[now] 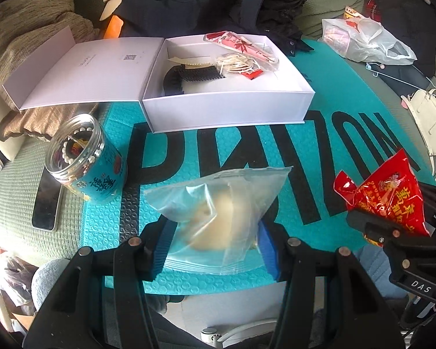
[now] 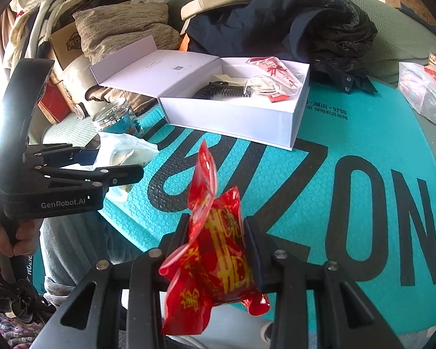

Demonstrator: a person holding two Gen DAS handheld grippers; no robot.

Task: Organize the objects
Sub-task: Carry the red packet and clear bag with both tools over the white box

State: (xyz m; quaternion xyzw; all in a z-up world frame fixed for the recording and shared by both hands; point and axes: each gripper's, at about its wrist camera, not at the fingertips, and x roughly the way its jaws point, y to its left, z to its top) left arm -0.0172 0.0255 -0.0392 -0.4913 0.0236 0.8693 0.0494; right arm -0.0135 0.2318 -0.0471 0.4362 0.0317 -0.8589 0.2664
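My left gripper is shut on a clear plastic bag with a cream-coloured lump inside, its blue pads pressing both sides. The bag hangs just above a teal bubble mailer. My right gripper is shut on a crinkled red packet with gold lettering, also raised off the mailer. In the left wrist view the red packet shows at the right. Beyond both stands an open white box holding a black comb, a pink-red sachet and small packets.
A lidless jar with a teal label stands left of the mailer, beside a phone. A dark jacket lies behind the box, a thin plastic bag at back right, a white handbag at right.
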